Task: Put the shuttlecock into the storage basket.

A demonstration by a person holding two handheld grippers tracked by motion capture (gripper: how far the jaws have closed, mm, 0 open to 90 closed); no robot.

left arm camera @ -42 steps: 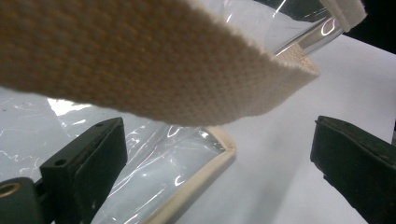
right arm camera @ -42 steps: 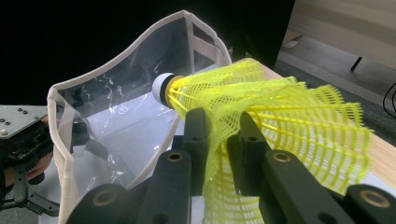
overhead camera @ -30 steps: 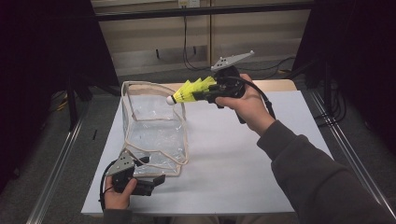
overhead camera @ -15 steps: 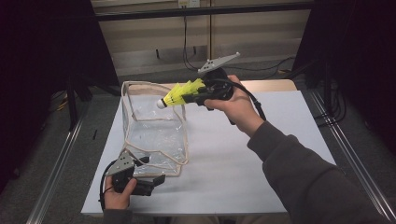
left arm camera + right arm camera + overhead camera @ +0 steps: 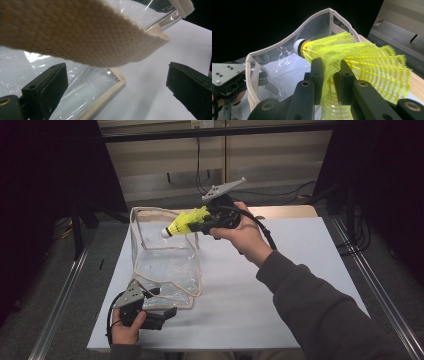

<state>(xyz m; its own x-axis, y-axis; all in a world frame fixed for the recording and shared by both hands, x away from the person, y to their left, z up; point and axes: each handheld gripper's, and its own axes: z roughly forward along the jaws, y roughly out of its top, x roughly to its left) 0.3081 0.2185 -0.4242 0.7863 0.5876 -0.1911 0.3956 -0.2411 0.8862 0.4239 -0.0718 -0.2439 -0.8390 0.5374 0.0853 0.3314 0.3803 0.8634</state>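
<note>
The right gripper (image 5: 329,75) pinches the yellow shuttlecock (image 5: 352,57) by its mesh skirt (crushable); it may snag the clear pouch (image 5: 167,265) rim, while the left gripper (image 5: 117,92) stands spread.

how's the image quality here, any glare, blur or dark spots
High view: dim, black surround, the white table brightest. Left gripper view: the strap sits close and soft-focused; glare streaks on the clear bag. Right gripper view: the shuttlecock is sharp, with black behind the bag's rim.
</note>
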